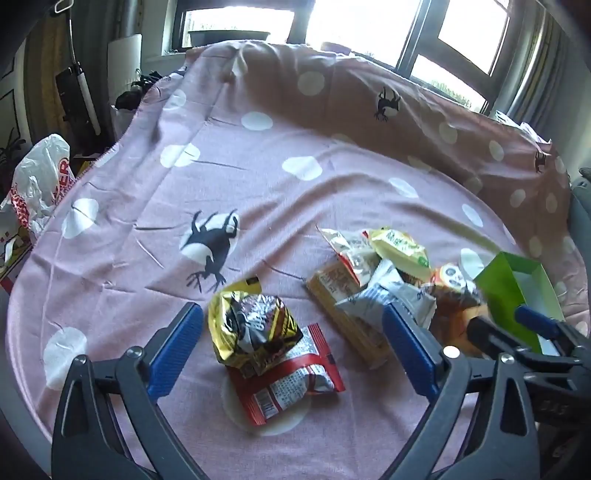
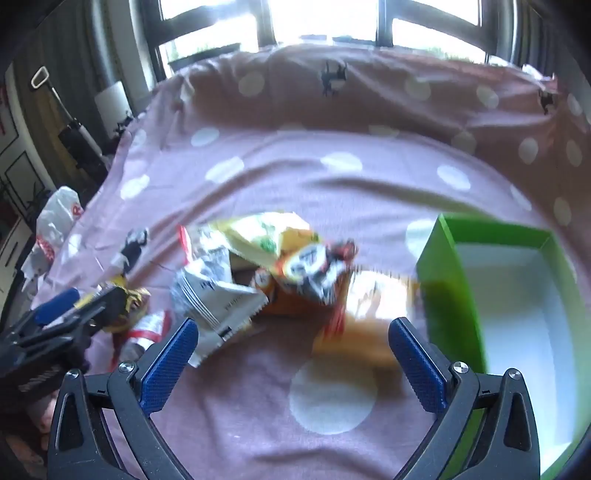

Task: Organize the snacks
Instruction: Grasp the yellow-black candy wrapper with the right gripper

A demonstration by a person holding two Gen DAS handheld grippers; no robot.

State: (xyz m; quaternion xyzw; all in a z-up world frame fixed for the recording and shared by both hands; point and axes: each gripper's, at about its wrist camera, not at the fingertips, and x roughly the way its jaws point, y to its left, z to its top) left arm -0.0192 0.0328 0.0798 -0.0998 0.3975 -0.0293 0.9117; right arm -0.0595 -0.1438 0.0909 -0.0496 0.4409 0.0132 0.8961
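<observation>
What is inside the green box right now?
The green box shows only its bare white floor; no snacks in the visible part. Its near corner runs out of frame, so that bit stays unseen.

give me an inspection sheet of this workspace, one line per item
surface: pink dotted bedcover, wrinkled
job's things: yellow-black packet lying on red packet; mixed snack pile beside them; green box, white inside, no snacks seen in it
clutter: white plastic bag off the bed's left edge
grippers: left hand-held gripper open around the yellow-black packet, not pressing; right hand-held gripper open, holding nothing
cables: nothing seen
surroundings: bright windows behind the bed
</observation>
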